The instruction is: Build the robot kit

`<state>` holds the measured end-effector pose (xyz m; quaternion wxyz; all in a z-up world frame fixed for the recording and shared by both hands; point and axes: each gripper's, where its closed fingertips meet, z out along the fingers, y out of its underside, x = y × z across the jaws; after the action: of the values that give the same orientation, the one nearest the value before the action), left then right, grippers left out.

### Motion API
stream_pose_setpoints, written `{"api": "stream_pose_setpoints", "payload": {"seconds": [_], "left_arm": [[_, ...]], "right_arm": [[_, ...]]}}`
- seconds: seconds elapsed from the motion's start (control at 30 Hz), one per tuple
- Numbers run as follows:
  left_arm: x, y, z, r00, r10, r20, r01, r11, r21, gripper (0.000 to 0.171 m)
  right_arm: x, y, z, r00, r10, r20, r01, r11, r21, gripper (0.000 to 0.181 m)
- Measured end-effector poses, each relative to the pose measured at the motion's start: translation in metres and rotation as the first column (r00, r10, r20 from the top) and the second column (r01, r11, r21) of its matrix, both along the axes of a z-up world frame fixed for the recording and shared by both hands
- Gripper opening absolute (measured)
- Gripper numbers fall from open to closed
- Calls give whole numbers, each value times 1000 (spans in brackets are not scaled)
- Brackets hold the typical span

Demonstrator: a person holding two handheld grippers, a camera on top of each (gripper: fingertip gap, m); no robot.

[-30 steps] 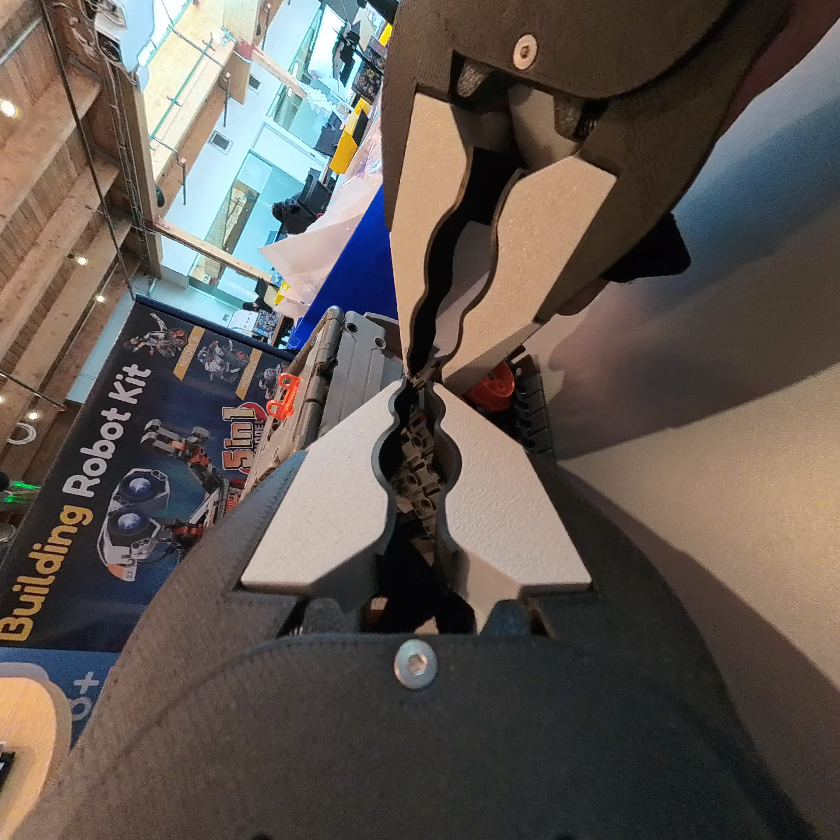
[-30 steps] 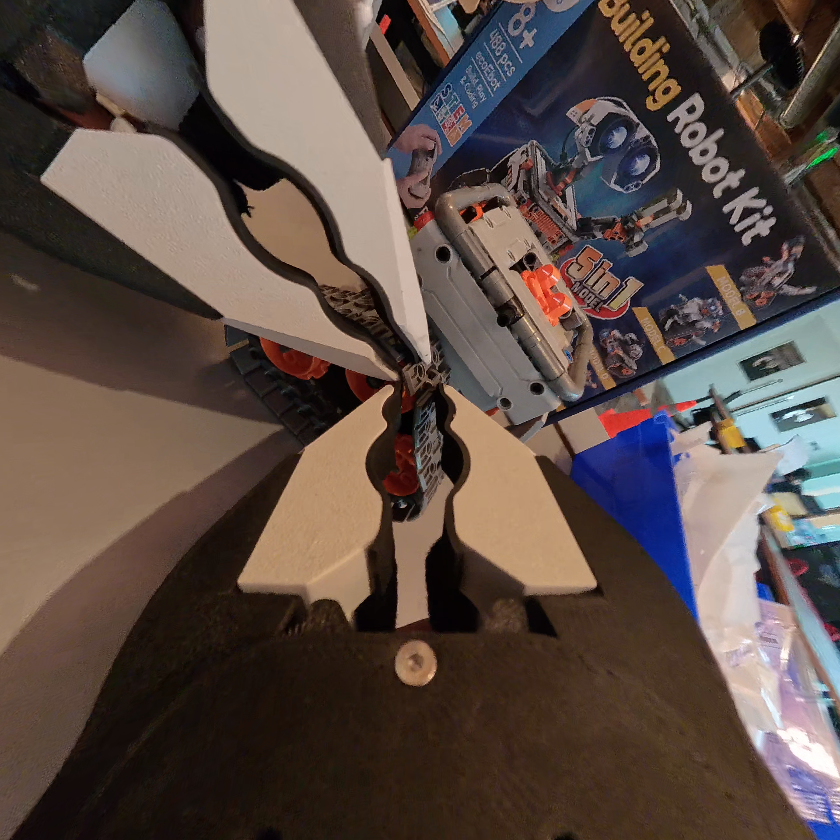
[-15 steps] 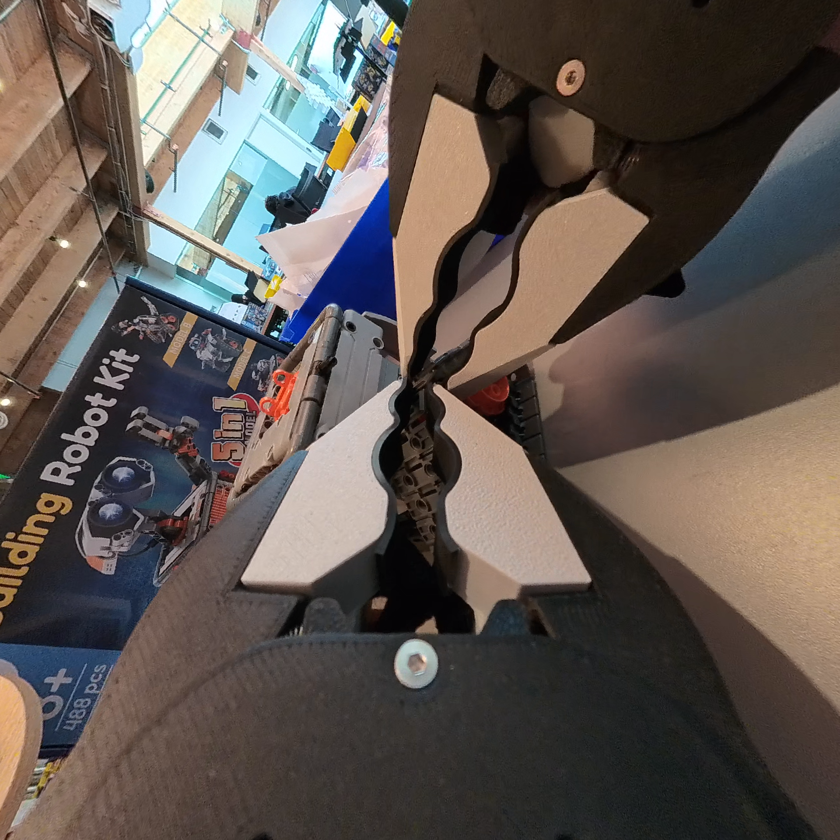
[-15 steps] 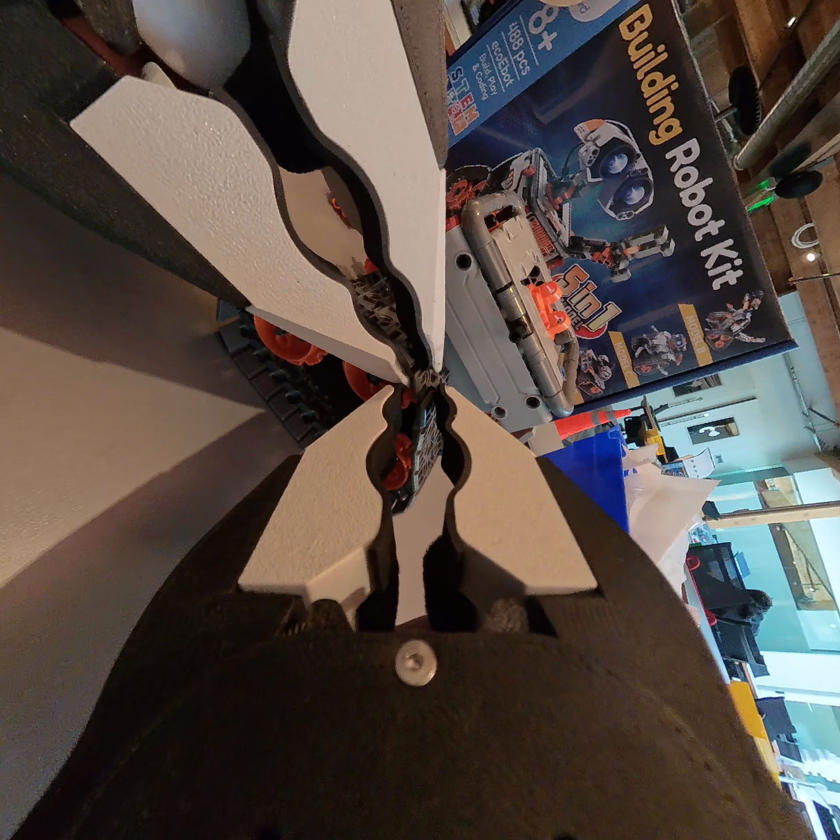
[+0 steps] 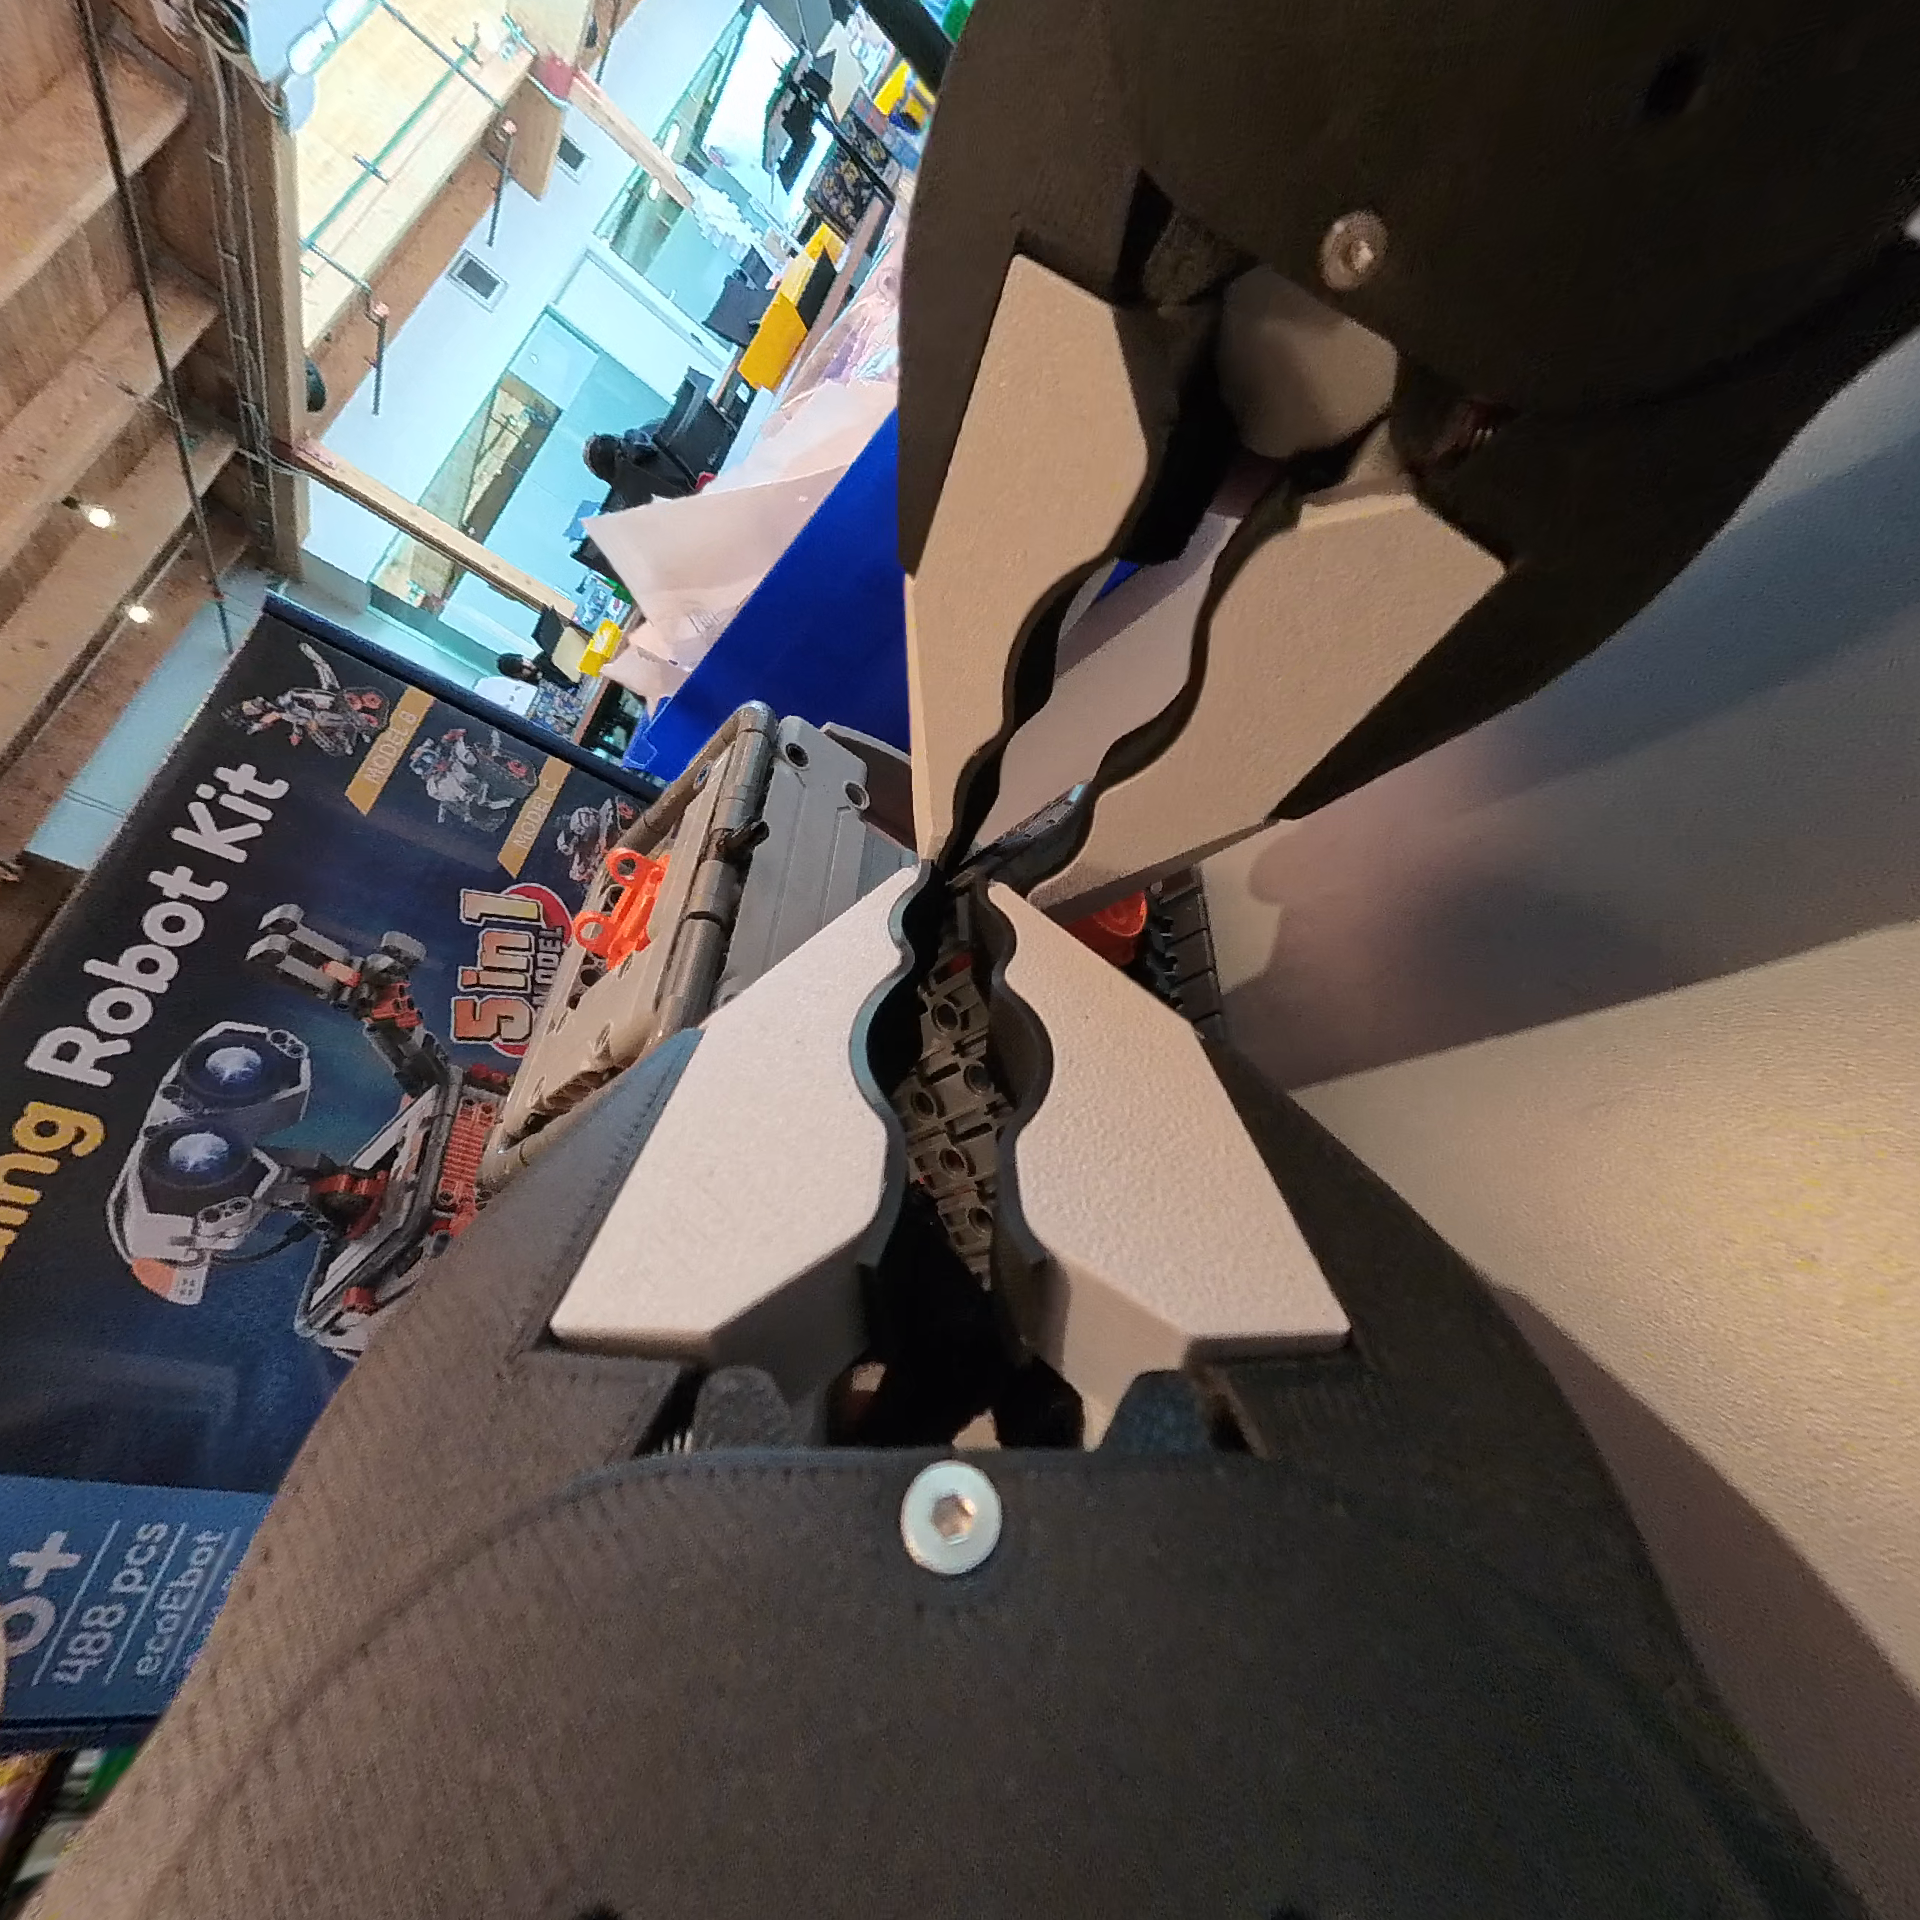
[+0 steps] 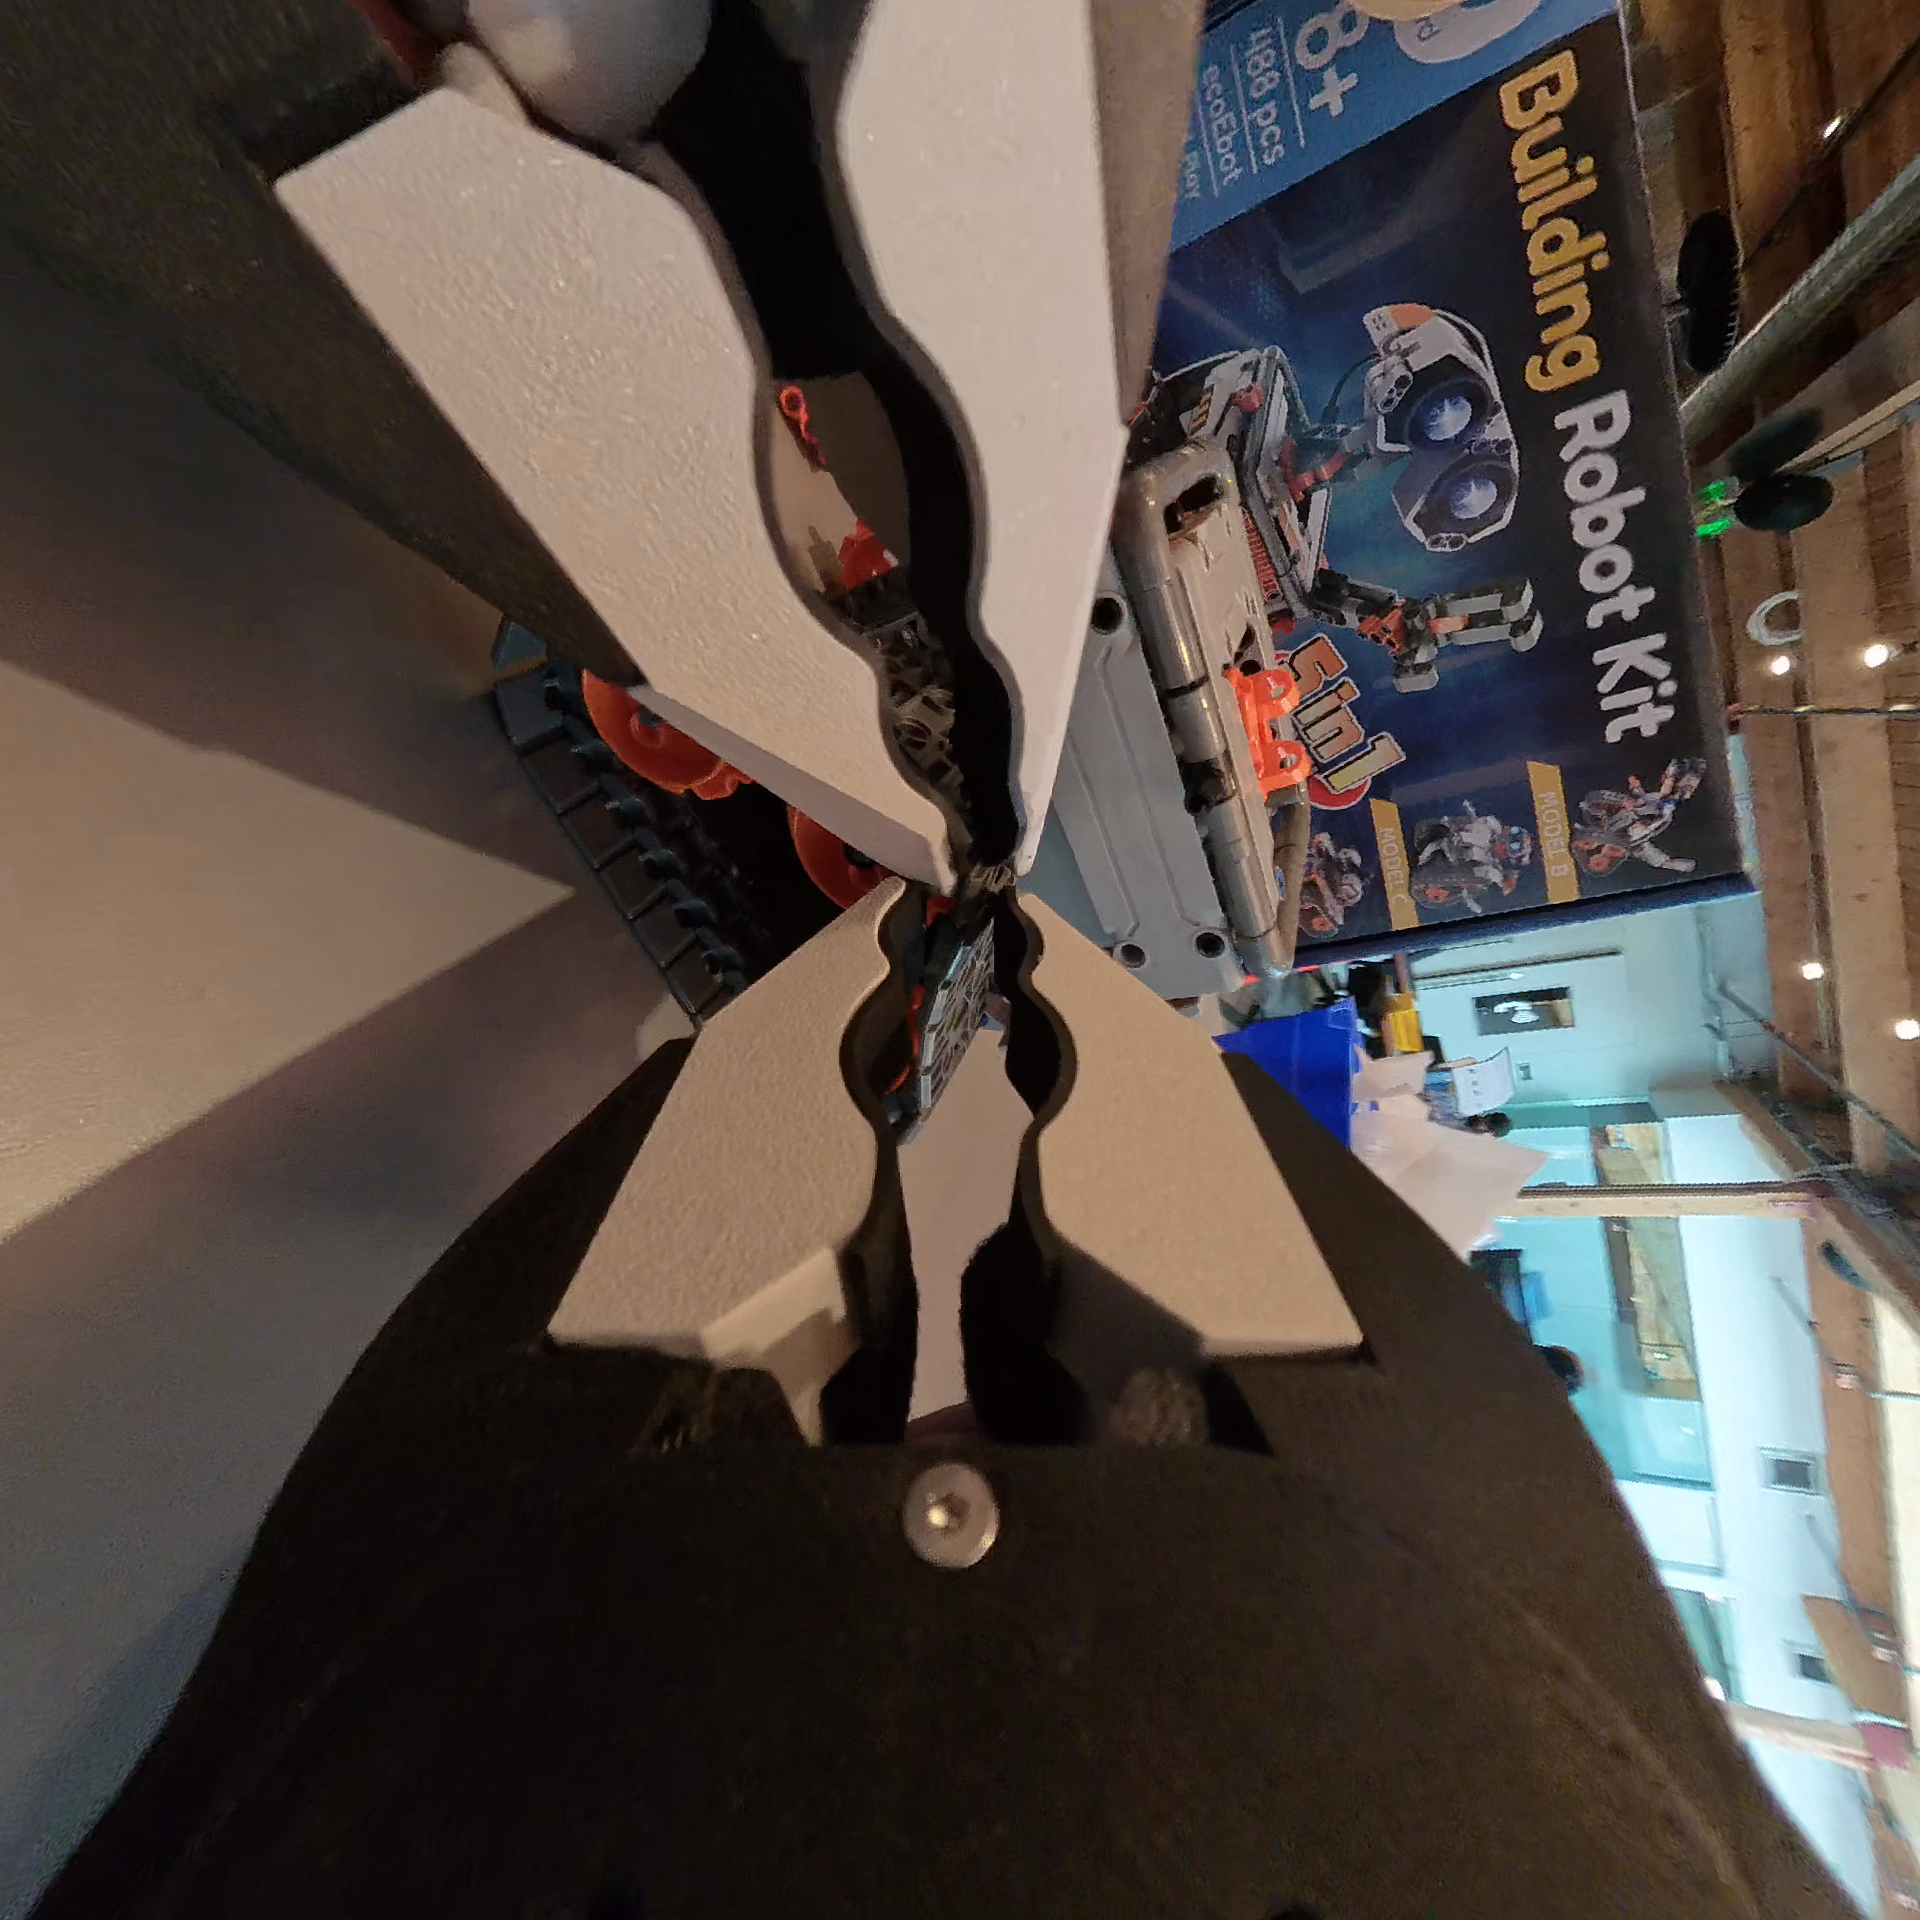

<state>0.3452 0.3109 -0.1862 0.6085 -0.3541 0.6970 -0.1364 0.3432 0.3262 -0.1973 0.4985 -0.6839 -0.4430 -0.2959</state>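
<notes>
Behind both grippers stands a dark blue printed toy-kit box point(image 5: 197, 1039), lettering noted, not transcribed; left gripper point(image 5: 951, 894) clenched on a grey studded beam point(image 5: 951, 1101); right gripper point(image 6: 961, 904) clenched on the same beam's far end, tip to tip; grey tracked model point(image 6: 1164, 790) just beyond.

The left gripper point(image 5: 951, 894) is closed on a grey studded beam point(image 5: 951, 1091) with round holes, which runs along the gap between its two pale fingers. The right gripper point(image 6: 961, 904) meets it tip to tip and is closed on a dark flat piece with a pattern point(image 6: 951, 1013), held on its edge between the fingers. Both pieces touch each other at the fingertips. Just behind them stands the toy robot model point(image 5: 769, 883): a grey block body with a curved grey frame, an orange connector point(image 5: 620, 909) on the side, orange wheels point(image 6: 665, 748) and a black rubber track point(image 6: 623, 842) resting on the pale table point(image 5: 1610, 1195).
</notes>
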Motion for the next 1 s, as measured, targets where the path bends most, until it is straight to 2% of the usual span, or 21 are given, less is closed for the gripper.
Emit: {"api": "stream_pose_setpoints", "payload": {"seconds": [0.2, 0.37, 0.47, 0.6, 0.73, 1.0], "left_arm": [[-2, 1, -1, 1000, -3, -11, 3, 1000, 7, 3], [-6, 6, 1, 1000, 23, -13, -22, 999, 38, 6], [-14, 12, 5, 998, 60, -15, -59, 994, 92, 20], [-15, 15, 3, 993, 107, -45, -100, 986, 135, 17], [-15, 13, 0, 994, 106, -40, -97, 979, 181, 9], [-16, 17, 1, 996, 83, -8, -80, 974, 213, 6]], "right_arm": [[-1, 1, -1, 986, 2, 167, -4, 1000, 15, 7], [-3, 3, 1, 993, 10, 119, -15, 999, 43, 8], [-5, 4, 3, 994, 19, 110, -25, 998, 58, 7], [-5, 6, 4, 993, 10, 120, -18, 998, 62, 7], [-5, 6, 4, 992, 9, 124, -17, 998, 57, 7], [-8, 9, 3, 987, 29, 157, -33, 999, 20, 6]]}}
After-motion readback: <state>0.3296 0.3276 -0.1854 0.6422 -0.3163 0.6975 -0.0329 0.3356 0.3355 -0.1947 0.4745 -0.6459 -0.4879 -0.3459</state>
